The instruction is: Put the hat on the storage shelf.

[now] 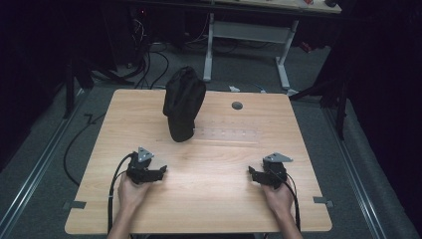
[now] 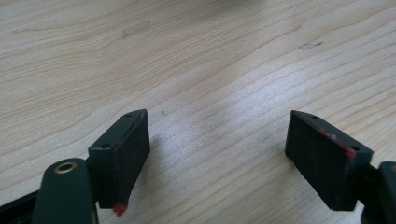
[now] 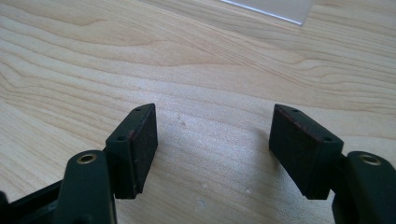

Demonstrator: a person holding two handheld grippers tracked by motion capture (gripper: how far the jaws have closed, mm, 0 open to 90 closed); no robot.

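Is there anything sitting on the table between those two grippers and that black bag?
Nothing visible does. Bare wood lies between the left gripper, the right gripper and the black bag, which stands farther back on the table. Both grippers are open and hold nothing.

Bright overhead light on the table (image 1: 209, 184); dark surroundings, soft close-ups.

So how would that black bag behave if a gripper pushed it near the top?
The bag stands tall on a narrow base and leans, so it would probably tip. Its creased, rounded fabric looks soft, so it would likely dent and sag when gripped.
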